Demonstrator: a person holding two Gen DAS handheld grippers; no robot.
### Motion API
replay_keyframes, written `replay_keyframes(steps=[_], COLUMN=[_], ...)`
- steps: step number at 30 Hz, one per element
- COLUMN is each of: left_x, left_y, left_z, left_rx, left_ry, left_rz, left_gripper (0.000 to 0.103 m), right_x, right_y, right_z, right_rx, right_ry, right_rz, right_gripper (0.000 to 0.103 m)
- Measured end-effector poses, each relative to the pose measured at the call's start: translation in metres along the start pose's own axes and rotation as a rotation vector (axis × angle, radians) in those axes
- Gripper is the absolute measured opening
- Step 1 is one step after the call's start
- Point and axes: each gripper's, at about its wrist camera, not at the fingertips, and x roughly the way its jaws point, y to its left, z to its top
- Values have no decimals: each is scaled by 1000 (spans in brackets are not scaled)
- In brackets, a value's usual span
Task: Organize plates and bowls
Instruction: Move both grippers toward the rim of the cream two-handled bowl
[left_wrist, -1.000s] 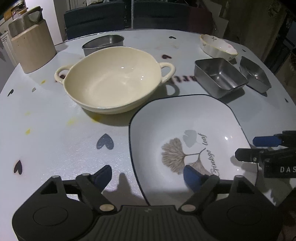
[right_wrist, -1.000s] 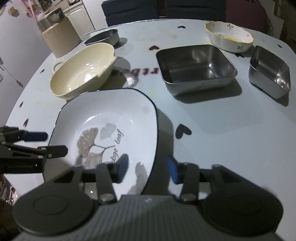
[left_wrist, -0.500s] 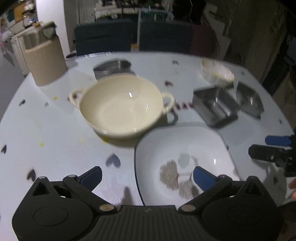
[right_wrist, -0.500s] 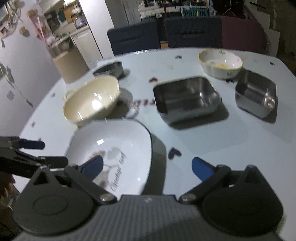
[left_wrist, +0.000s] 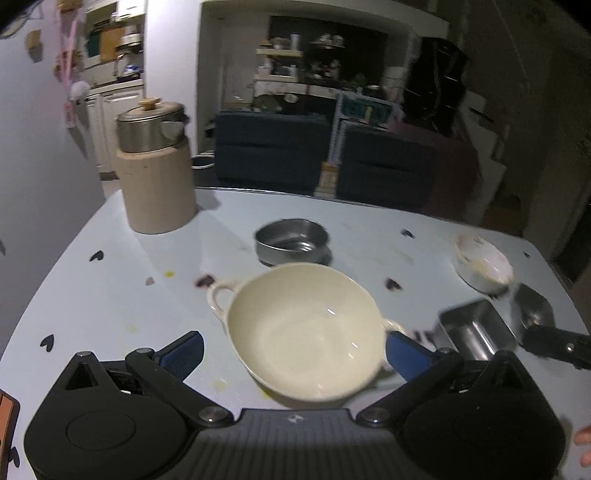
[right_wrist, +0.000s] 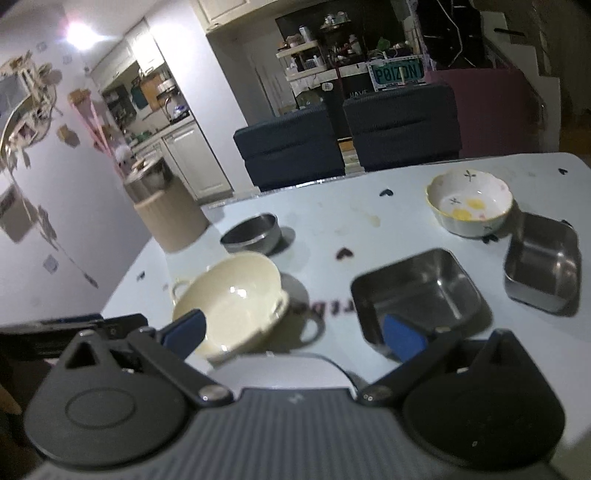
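Left gripper: jaws spread wide, nothing held. Beige ribbed canister far left, steel lid. Round steel bowl behind glossy cream two-handled bowl, which sits mid-table (motion-blurred). Right gripper: jaws wide apart, empty. White plate mostly hidden under its body. Square steel tray, smaller steel tray, scalloped ceramic bowl far right on pale table.

"POIZON" on teal sign behind chairs
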Motion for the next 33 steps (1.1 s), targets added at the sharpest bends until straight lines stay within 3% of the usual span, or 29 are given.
replay_keyframes(steps=[8, 10, 12, 14, 18, 21, 25, 27, 29, 33], left_x=[33, 40, 50, 59, 74, 83, 91, 96, 98, 102], left_y=[26, 28, 30, 31, 31, 33, 33, 37, 41, 49], left_z=[22, 26, 30, 33, 33, 34, 36, 37, 36, 36], left_rx=[-91, -99, -95, -75, -57, -76, -95, -127, -162, -196], left_ry=[-32, -28, -7, 21, 43, 49, 38, 40, 35, 46], left_rz=[79, 98, 108, 105, 120, 120, 117, 84, 74, 40], left_gripper=[103, 103, 103, 103, 103, 103, 103, 103, 103, 103], right_x=[50, 65, 79, 93, 120, 131, 141, 142, 143, 147], right_y=[0, 0, -2, -4, -11, -16, -16, -15, -10, 1], right_z=[16, 17, 15, 13, 7, 4, 4, 6, 10, 12], right_rx=[76, 103, 141, 185, 261, 307, 299, 299, 261, 187], right_ry=[76, 102, 131, 156, 202, 220, 225, 223, 220, 203], right_rz=[-27, -14, -4, -2, -40, -40, -22, 6, 22, -5], right_gripper=[102, 96, 80, 73, 53, 46, 38, 20, 11, 9])
